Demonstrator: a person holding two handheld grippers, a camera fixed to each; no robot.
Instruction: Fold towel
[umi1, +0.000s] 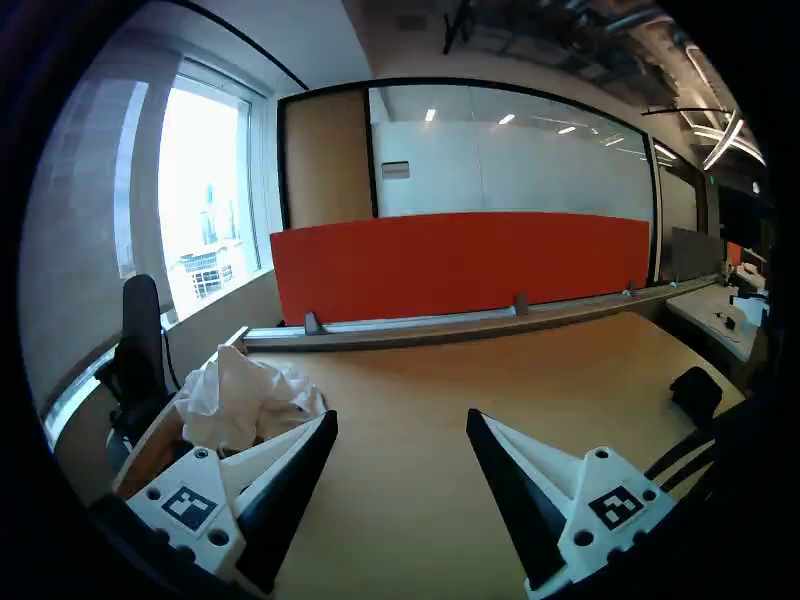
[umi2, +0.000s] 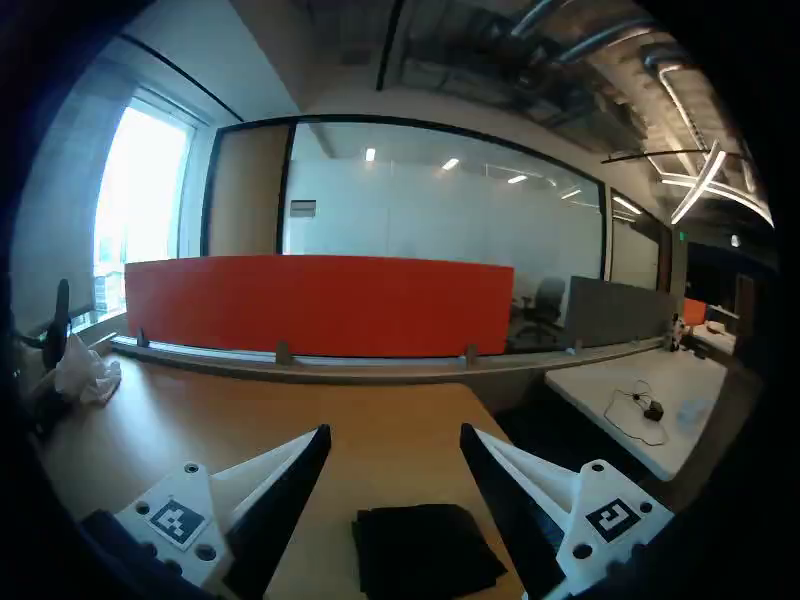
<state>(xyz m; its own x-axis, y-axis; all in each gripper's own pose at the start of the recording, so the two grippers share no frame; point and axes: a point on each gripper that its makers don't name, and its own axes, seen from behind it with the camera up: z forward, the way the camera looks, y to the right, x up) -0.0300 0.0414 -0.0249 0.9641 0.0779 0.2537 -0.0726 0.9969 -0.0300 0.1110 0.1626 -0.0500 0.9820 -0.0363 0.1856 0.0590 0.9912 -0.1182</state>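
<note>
Left gripper view: the left claw (umi1: 400, 415) hangs over the wooden counter (umi1: 480, 400) w/ its jaws spread wide and nothing between them. The white towel (umi1: 245, 395) lies in a crumpled heap at approx. 9 o'clock, at the counter's far left end, just beyond the tip of the left-hand finger. Touching or just clear: can't tell. An orange divider (umi1: 460, 265) runs along the counter's back at 12, w/ a bright window (umi1: 205, 210) at 10. A small dark thing (umi1: 697, 392) sits at 3 by the counter's edge; too small to identify.

Right gripper view: the right claw (umi2: 393, 432) is also spread open, gripping nothing. A black cloth (umi2: 425, 550), folded flat into a square, lies on the counter (umi2: 250, 420) at 6, low between the fingers, but they aren't on it. The white towel (umi2: 85, 375) shows small at 9, well apart from this claw.

Handling, as judgement: the towel looks light, soft and limp, so it'll sag and drag rather than hold shape, and it's not fragile. Bunched as it is, corners are hidden. Best bet is to pinch an outer hem or corner w/ each claw and pull apart to spread it flat before any fold. The thin fabric needs a firm pinch or it may slip out.
</note>
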